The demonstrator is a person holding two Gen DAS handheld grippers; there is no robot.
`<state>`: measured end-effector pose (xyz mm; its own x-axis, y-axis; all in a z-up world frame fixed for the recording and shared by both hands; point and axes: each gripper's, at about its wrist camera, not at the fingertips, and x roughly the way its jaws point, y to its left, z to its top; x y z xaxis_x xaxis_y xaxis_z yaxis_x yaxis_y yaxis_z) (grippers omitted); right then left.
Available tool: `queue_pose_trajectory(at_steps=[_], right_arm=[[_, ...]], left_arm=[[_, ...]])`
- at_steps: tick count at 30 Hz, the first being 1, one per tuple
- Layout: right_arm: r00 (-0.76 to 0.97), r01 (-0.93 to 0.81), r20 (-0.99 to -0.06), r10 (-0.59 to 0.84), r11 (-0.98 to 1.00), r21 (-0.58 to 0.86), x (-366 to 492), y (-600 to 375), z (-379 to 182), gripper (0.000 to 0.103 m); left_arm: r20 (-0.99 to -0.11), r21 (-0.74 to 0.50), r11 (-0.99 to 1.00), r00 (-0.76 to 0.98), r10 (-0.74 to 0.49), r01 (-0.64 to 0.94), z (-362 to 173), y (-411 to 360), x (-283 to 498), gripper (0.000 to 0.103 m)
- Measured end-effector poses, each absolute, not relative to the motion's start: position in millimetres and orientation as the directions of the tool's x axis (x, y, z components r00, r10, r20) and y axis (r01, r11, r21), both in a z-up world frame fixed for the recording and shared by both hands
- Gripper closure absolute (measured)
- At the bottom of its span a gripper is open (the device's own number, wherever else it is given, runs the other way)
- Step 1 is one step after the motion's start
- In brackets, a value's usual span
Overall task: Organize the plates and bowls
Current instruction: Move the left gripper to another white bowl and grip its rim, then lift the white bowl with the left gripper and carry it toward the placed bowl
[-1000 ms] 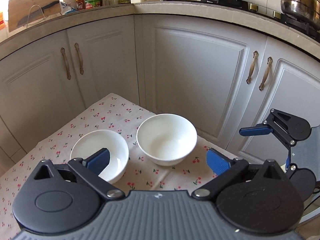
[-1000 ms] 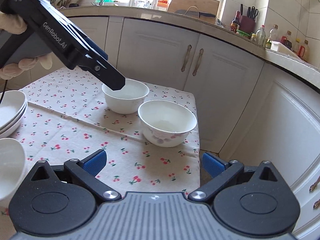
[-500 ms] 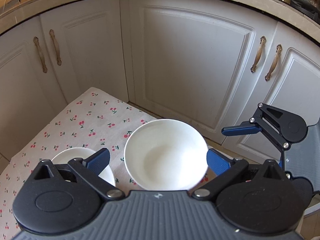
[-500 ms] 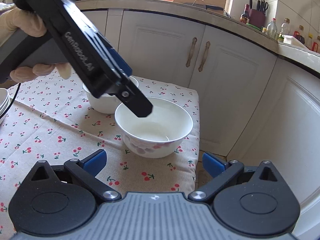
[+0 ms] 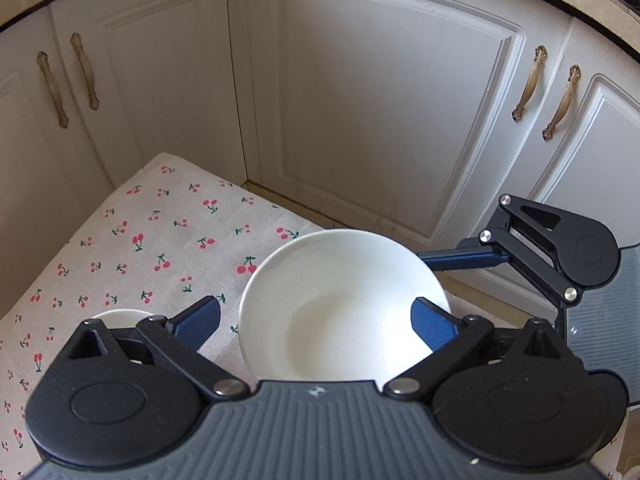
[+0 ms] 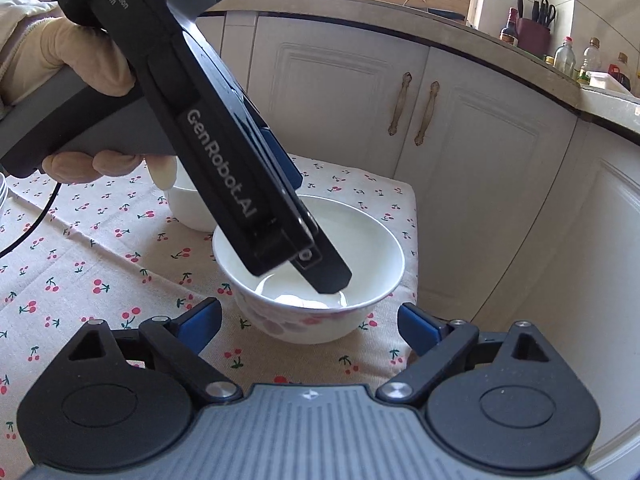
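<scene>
A white bowl with a faint floral pattern outside stands near the table's corner. My left gripper is lowered onto it, jaws closing. One finger is outside the left rim and the other hangs inside the bowl; neither pad presses the wall. In the right wrist view the left gripper reaches down from the upper left, held by a gloved hand. My right gripper sits low just before the same bowl, jaws closing, its tips beside the bowl's near flanks without touching. A second white bowl stands behind.
A cherry-print tablecloth covers the table; its corner and drop-off lie right beside the bowl. White cabinet doors stand close behind. A stack of plates peeks in at the far left. Bottles line the worktop.
Both grippers have come forward and down onto the nearer bowl, which now fills the space between their fingers. Their jaws have narrowed a little. The bowls have not moved.
</scene>
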<state>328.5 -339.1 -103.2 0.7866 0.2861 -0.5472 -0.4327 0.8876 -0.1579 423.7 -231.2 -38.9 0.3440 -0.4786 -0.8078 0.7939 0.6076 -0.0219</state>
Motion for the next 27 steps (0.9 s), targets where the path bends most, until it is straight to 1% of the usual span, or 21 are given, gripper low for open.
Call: queue_pose_trajectory(at_steps=[1,3,5,8,27], right_arm=[[0.786,-0.433,-0.547,0.287,0.888,-0.156,329.2,-339.1,-103.3,0.007],[0.785,-0.432,-0.549,0.287,0.889,-0.153,330.4,-339.0,-103.8,0.012],[0.786,-0.43,-0.547,0.287,0.89,-0.15,330.2,-339.4,-104.3,0.015],[0.787,-0.428,-0.547,0.287,0.891,-0.148,330.4,-338.9,-103.9,0.017],[0.786,-0.424,-0.554,0.276,0.892,-0.156,330.8,-335.2,-100.6,0.017]], left_arm=[[-0.809,-0.02,0.608,0.344,-0.477,0.794,-39.7,-231.4,424.0,0.008],[-0.813,-0.028,0.603,0.333,-0.478,0.797,-41.2,-231.9,425.0,0.012],[-0.813,-0.031,0.6,0.329,-0.48,0.799,-41.6,-231.6,424.6,0.014],[-0.816,-0.036,0.593,0.319,-0.481,0.804,-43.2,-231.7,423.9,0.019],[-0.822,-0.048,0.592,0.305,-0.481,0.805,-48.7,-234.2,428.0,0.02]])
